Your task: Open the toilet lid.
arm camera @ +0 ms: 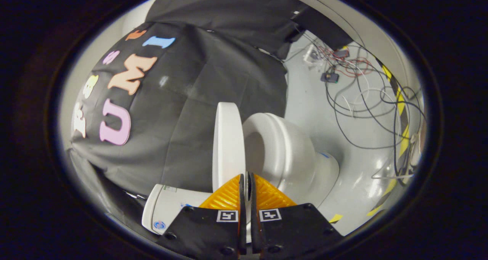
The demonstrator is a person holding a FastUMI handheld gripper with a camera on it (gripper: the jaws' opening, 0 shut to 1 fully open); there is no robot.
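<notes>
Two orange fingers (247, 193) sit nearly closed w/ just a thin slit between the pads, and the lower edge of the toilet lid (228, 145) runs down into that slit. Looks like they're pinching the lid's rim, but the contact itself is hidden by the pads, so can't be 100% sure both press on it. Black finger mounts w/ small square markers (227, 215) sit right behind the pads.

Lid is just ahead of the fingers, seen edge-on, standing well clear of the seat and bowl (284, 149); the bowl opening shows beside it, on the right. The view is rolled over, so true vertical is hard to judge, but the gap between lid and seat is wide. Left of the fingers and close by is the white tank (164, 208).

Beyond the toilet: black cloth wall on the left, pale grey floor (354, 183) on the right w/ loose cables (354, 96) and a yellow-black hazard strip (400, 103) further out.

Progress, as a judgement: lifting is mostly done, lid is up off the seat. Left to do, prob.: bring it to rest leaning back toward the tank so it stays up unaided, then let go and pull the fingers away. If released before it's past balance, it could drop back onto the seat.
</notes>
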